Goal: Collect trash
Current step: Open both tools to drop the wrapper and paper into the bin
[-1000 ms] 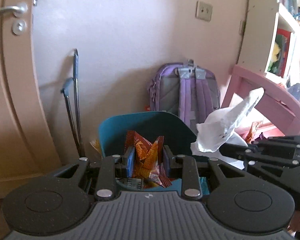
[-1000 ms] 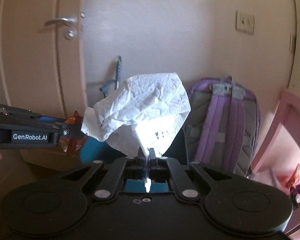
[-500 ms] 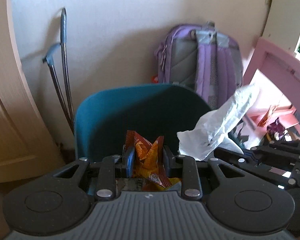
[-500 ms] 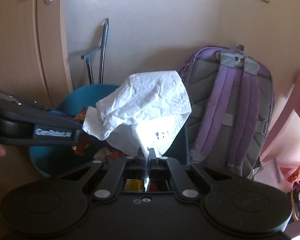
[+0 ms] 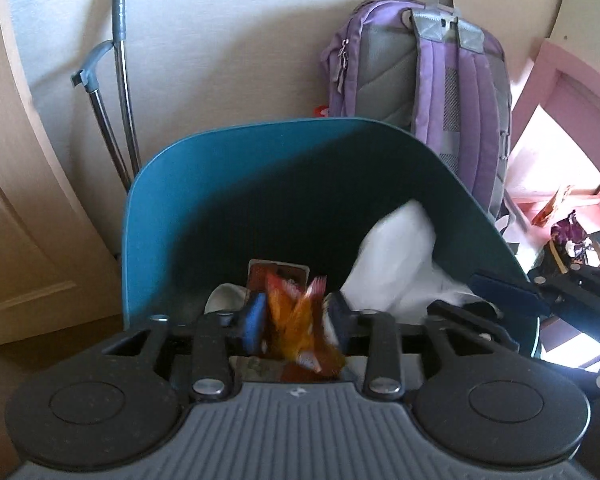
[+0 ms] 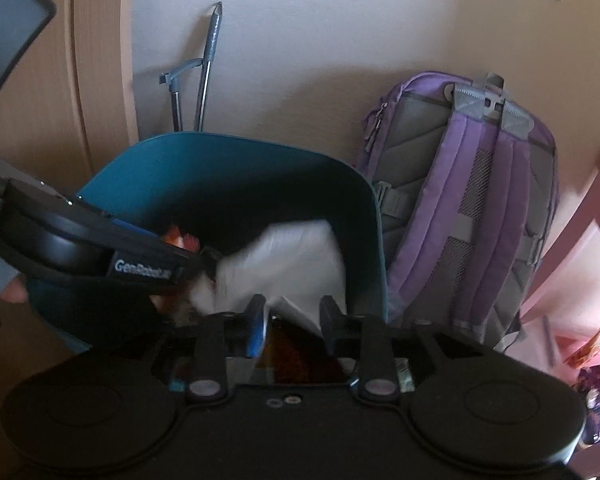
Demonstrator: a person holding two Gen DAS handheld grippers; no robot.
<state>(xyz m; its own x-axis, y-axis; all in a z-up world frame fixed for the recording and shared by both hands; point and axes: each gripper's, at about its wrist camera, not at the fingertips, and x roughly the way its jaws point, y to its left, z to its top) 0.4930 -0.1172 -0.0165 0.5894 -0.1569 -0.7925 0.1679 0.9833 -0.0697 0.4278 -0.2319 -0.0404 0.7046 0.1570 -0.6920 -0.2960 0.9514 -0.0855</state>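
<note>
Crinkled orange foil snack wrapper [image 5: 300,320]: between left gripper [image 5: 296,318], jaws opening, falling loose. Crumpled white paper tissue [image 6: 284,264]: freed a moment ago, right gripper [image 6: 292,316] jaws opening. Both inside teal plastic bin [image 5: 160,208], near front rim. Deposit judged done.

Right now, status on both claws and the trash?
Left claw opening, orange wrapper between pads. Right claw opening, white tissue dropping. Both over teal bin. Nothing in the way.
</note>
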